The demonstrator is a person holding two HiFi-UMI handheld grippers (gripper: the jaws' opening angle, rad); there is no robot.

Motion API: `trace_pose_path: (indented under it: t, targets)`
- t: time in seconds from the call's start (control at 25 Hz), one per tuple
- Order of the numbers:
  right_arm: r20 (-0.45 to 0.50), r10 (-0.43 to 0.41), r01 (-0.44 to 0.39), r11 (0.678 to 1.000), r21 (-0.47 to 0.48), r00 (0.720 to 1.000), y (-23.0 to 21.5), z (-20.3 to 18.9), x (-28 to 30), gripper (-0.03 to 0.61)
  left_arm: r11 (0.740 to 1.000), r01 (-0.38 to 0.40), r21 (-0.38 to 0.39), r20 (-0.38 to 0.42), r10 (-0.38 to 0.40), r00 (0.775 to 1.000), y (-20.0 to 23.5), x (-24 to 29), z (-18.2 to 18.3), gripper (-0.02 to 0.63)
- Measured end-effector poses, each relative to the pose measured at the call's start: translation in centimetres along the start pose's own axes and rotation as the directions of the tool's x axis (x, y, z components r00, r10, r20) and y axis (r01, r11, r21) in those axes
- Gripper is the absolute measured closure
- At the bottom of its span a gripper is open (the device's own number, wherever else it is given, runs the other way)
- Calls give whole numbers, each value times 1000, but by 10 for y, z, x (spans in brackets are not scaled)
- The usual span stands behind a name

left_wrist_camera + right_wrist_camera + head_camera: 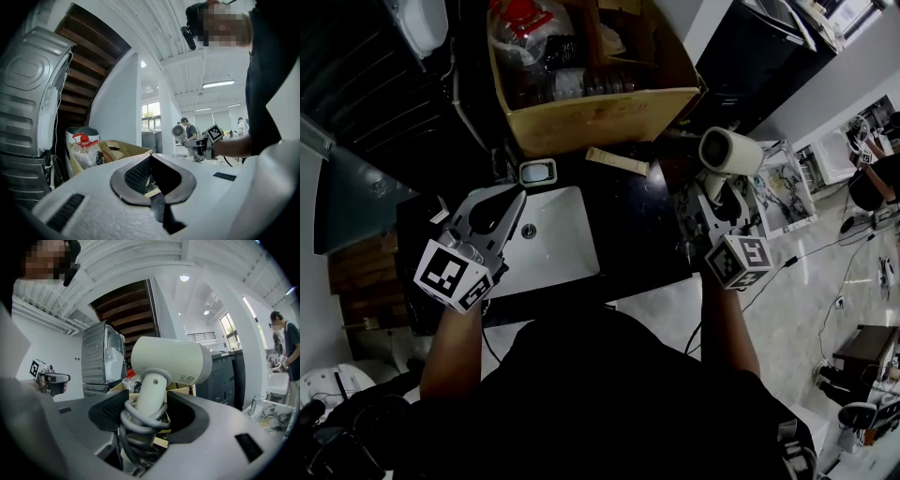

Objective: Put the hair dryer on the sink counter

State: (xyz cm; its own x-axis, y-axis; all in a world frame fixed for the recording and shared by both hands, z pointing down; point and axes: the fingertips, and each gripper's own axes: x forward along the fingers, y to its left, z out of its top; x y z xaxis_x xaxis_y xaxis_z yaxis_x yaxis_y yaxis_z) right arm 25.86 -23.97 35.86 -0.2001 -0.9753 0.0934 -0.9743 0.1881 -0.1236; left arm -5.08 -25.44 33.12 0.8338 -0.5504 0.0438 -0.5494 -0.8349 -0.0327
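Note:
The white hair dryer (729,150) is upright at the right end of the black sink counter (637,234), held just above it by my right gripper (712,202). In the right gripper view the jaws of that gripper (143,411) are shut on the hair dryer's (168,359) handle, which has the grey cord coiled round it. My left gripper (517,199) hovers over the white sink basin (567,253), shut with nothing in it. Its tips (150,159) meet in the left gripper view, where the hair dryer (178,131) shows small in the distance.
An open cardboard box (591,117) full of bottles and bags stands behind the sink. A small device with a screen (537,172) sits at the basin's back edge. A tray of small items (783,187) lies right of the counter. A washing machine (28,93) stands at the left.

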Motion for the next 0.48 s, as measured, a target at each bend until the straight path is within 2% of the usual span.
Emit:
trace_pose_path:
  t: [0.48]
  targets:
    - [9, -3, 3, 1000, -29, 1000, -5, 8, -3, 319, 1000, 1, 11, -5, -1, 1000, -8, 1, 3, 598]
